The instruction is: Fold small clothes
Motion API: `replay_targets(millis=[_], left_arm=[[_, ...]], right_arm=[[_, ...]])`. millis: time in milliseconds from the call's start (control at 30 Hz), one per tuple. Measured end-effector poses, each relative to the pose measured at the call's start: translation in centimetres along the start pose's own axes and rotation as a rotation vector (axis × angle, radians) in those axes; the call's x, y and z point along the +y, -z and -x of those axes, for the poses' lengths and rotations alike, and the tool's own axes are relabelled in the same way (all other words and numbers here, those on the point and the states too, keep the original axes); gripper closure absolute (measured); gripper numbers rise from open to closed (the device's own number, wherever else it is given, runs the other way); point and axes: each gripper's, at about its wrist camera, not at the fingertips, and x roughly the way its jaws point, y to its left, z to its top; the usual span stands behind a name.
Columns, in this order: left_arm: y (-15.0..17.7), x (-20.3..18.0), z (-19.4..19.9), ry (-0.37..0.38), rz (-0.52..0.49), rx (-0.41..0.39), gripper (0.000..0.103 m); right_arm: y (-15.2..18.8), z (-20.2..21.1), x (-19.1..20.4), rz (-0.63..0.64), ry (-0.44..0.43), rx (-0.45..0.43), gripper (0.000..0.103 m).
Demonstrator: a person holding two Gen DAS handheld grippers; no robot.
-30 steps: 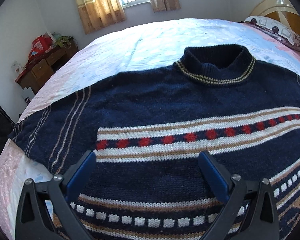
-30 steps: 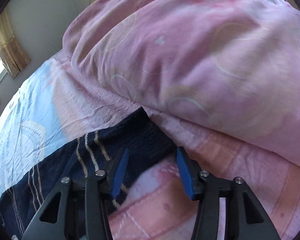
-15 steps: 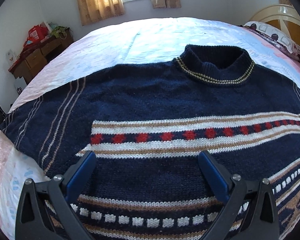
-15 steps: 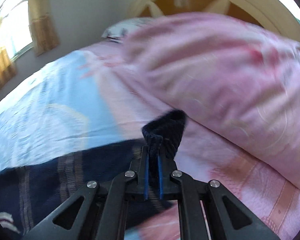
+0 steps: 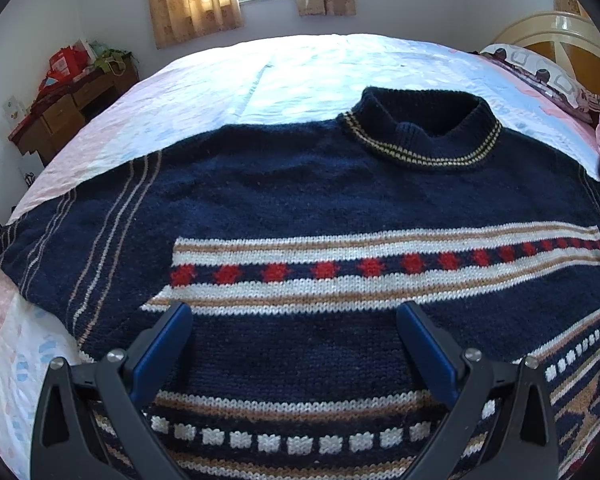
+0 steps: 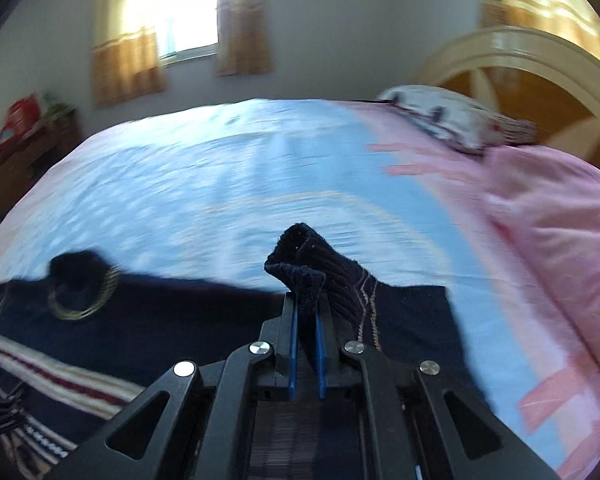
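- The navy knitted sweater with white, tan and red patterned bands (image 5: 340, 216) lies flat, front up, across the near edge of the bed with the pale blue and pink quilted cover (image 5: 300, 72), collar pointing toward the far edge.
- A second ago the right tongs (image 6: 305, 344) stood open around the ribbed navy sleeve cuff (image 6: 300, 256) on the cover; now they are clamped on it and have lifted it off the bed, swinging toward the sweater's body.
- The left tongs (image 5: 296, 344) remain spread wide, holding nothing, poised over the lower chest bands.
- Judging from this, the first fold has begun: the right sleeve should be laid across the chest next.
- The pink duvet (image 6: 556, 216) sits by the headboard edge.
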Motion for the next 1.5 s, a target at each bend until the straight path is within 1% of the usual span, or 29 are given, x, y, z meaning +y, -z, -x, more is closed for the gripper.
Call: replay_targets(millis=[67, 133, 200, 267, 333, 367, 400, 467, 500, 567, 600, 633, 667, 733, 767, 800, 833, 867, 900, 967, 1033, 1067, 1133, 1167, 1200, 1233, 1267, 1333, 1500], left_arm=[[0.0, 0.1, -0.1, 0.019, 0.003, 0.009, 0.0], [-0.1, 0.3, -0.5, 0.071, 0.014, 0.036, 0.0], [-0.1, 0.5, -0.6, 0.11, 0.019, 0.045, 0.0], [-0.1, 0.5, -0.6, 0.118, 0.006, 0.046, 0.0], [0.0, -0.2, -0.3, 0.131, -0.029, 0.04, 0.0], [0.0, -0.7, -0.1, 0.136, -0.055, 0.036, 0.001], [0.0, -1.1, 0.2, 0.137, -0.076, 0.028, 0.005], [0.0, -2.0, 1.0, 0.134, -0.111, 0.019, 0.009], [-0.1, -2.4, 1.3, 0.151, -0.116, 0.022, 0.009], [-0.6, -3.6, 2.4, 0.192, -0.124, 0.015, 0.009], [-0.8, -4.4, 3.0, 0.206, -0.136, 0.004, 0.009], [-1.2, -5.4, 3.6, 0.226, -0.152, -0.009, 0.009], [-1.7, -6.5, 4.1, 0.247, -0.166, -0.024, 0.009], [-2.8, -8.4, 4.7, 0.294, -0.186, -0.051, 0.012], [-3.4, -9.5, 4.9, 0.324, -0.191, -0.072, 0.017], [-3.9, -10.4, 4.9, 0.345, -0.194, -0.093, 0.019], [-4.4, -11.6, 4.9, 0.362, -0.195, -0.111, 0.02], [-4.9, -12.7, 4.7, 0.374, -0.194, -0.119, 0.02], [-5.5, -13.9, 4.1, 0.385, -0.194, -0.112, 0.02], [-6.3, -15.6, 2.7, 0.379, -0.2, -0.086, 0.021], [-6.9, -17.0, 1.1, 0.379, -0.194, -0.045, 0.024], [-7.1, -17.7, 0.2, 0.371, -0.191, -0.02, 0.027], [-7.5, -18.6, -1.2, 0.366, -0.176, 0.022, 0.039], [-7.5, -19.0, -1.7, 0.378, -0.166, 0.041, 0.055], [-7.6, -19.2, -2.0, 0.395, -0.156, 0.049, 0.065], [-7.7, -19.2, -1.8, 0.409, -0.141, 0.034, 0.078], [-7.9, -19.5, -1.7, 0.443, -0.145, 0.038, 0.09], [-7.8, -19.4, -0.9, 0.443, -0.149, 0.041, 0.091], [-8.8, -16.5, 2.8, 0.471, -0.145, -0.038, 0.091]], right_arm=[[1.1, -0.1, 3.5, 0.033, -0.046, 0.004, 0.097], [2.0, -0.9, 6.8, 0.065, -0.091, 0.019, 0.096], [3.3, -1.7, 9.7, 0.093, -0.126, 0.034, 0.096], [4.5, -2.8, 11.7, 0.107, -0.168, 0.064, 0.096], [5.7, -3.1, 12.6, 0.113, -0.206, 0.093, 0.093], [6.4, -3.1, 12.8, 0.108, -0.227, 0.109, 0.085], [6.7, -2.9, 12.8, 0.105, -0.252, 0.116, 0.067], [7.3, -1.5, 11.5, 0.083, -0.338, 0.111, 0.046], [7.5, -0.7, 10.8, 0.069, -0.356, 0.088, 0.046], [8.0, 0.8, 9.1, 0.047, -0.365, 0.037, 0.046], [8.1, 1.5, 7.5, 0.027, -0.348, 0.008, 0.046], [8.2, 2.0, 5.7, 0.002, -0.313, -0.022, 0.046], [8.2, 2.3, 4.6, -0.012, -0.286, -0.041, 0.046], [8.2, 2.9, 1.5, -0.054, -0.186, -0.096, 0.046], [8.3, 3.2, 0.1, -0.078, -0.131, -0.122, 0.046], [8.4, 3.5, -1.2, -0.108, -0.069, -0.154, 0.046], [8.7, 3.9, -2.1, -0.131, -0.022, -0.179, 0.046], [9.0, 4.2, -3.2, -0.165, 0.049, -0.219, 0.046], [9.2, 4.4, -3.8, -0.186, 0.082, -0.244, 0.045], [9.6, 4.8, -4.9, -0.202, 0.099, -0.286, 0.043], [10.0, 4.8, -5.2, -0.206, 0.113, -0.301, 0.043], [10.2, 4.8, -5.4, -0.214, 0.104, -0.302, 0.043], [10.1, 5.0, -5.7, -0.225, 0.097, -0.311, 0.042], [10.2, 5.2, -5.8, -0.227, 0.103, -0.324, 0.042], [10.2, 5.3, -5.8, -0.229, 0.114, -0.335, 0.042], [10.3, 5.1, -6.1, -0.232, 0.115, -0.336, 0.042], [10.3, 5.0, -6.3, -0.241, 0.11, -0.333, 0.042], [10.2, 4.8, -6.4, -0.255, 0.107, -0.326, 0.042], [10.5, 4.6, -7.6, -0.31, 0.112, -0.305, 0.042]])
